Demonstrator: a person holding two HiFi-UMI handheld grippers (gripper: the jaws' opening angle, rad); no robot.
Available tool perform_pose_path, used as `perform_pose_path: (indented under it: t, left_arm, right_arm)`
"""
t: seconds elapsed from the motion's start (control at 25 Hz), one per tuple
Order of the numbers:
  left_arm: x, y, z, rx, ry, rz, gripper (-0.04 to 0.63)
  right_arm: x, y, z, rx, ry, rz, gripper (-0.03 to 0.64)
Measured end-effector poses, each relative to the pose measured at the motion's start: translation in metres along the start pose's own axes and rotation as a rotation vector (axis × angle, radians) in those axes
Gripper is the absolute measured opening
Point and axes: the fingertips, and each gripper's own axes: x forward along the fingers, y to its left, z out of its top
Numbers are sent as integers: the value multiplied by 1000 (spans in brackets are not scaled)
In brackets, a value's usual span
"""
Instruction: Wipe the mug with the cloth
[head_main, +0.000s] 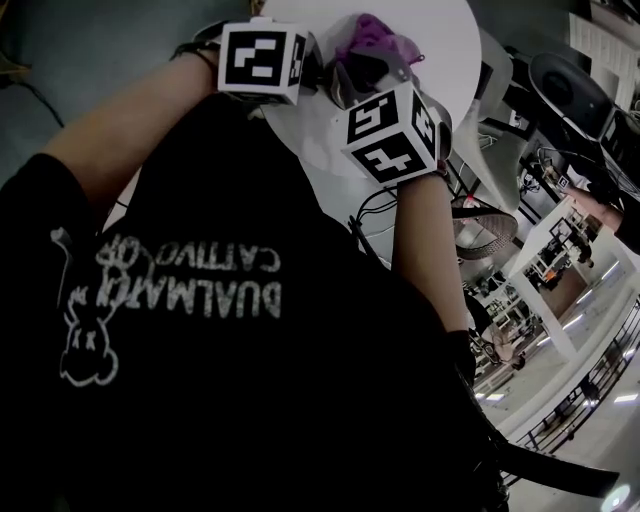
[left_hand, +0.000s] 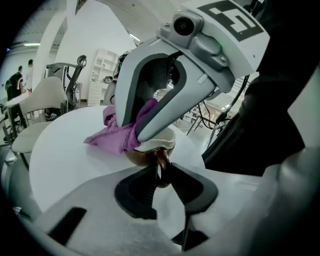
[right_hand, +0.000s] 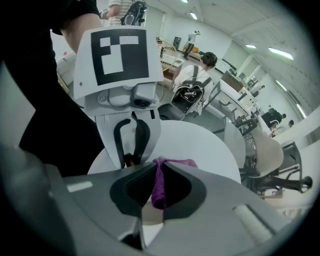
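Note:
A brown mug (left_hand: 148, 153) with a cream inside stands on the round white table (left_hand: 65, 155). My left gripper (left_hand: 161, 169) is shut on the mug's brown handle (left_hand: 162, 161). My right gripper (right_hand: 159, 172) is shut on a purple cloth (right_hand: 159, 184). In the left gripper view that cloth (left_hand: 122, 132) lies against the mug's rim under the right gripper's fingers (left_hand: 165, 111). From the right gripper view, the left gripper (right_hand: 131, 156) faces me across the table. In the head view the two marker cubes (head_main: 262, 60) (head_main: 395, 130) are close together, with the cloth (head_main: 372, 42) beyond them.
The person's black T-shirt (head_main: 220, 330) fills most of the head view. Around the table (right_hand: 200, 145) are office chairs (left_hand: 47, 100) (right_hand: 262, 155), a black bag (right_hand: 187, 95) and desks. People stand and sit in the background.

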Motion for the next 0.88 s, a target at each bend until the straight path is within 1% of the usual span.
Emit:
perform_pose_path:
  t: [0.12, 0.2, 0.24, 0.4, 0.72, 0.88]
  left_arm:
    - [-2, 0, 0, -7, -11, 2, 78]
    - [-4, -2, -1, -17, -11, 0, 78]
    - [-5, -2, 1, -14, -13, 2, 78]
    - [-12, 7, 12, 38, -37, 61, 78]
    - [-7, 16, 12, 19, -29, 94, 78]
    - [-13, 11, 15, 15, -38, 136, 78]
  right_arm:
    - [2, 8, 4, -43, 20, 52, 23]
    - [3, 10, 7, -37, 32, 80, 23]
    - [3, 10, 8, -24, 36, 94, 23]
    - [8, 10, 10, 25, 56, 151, 25]
    - [22, -2, 3, 215, 98, 303, 28]
    - [21, 1, 5, 260, 174, 351, 29]
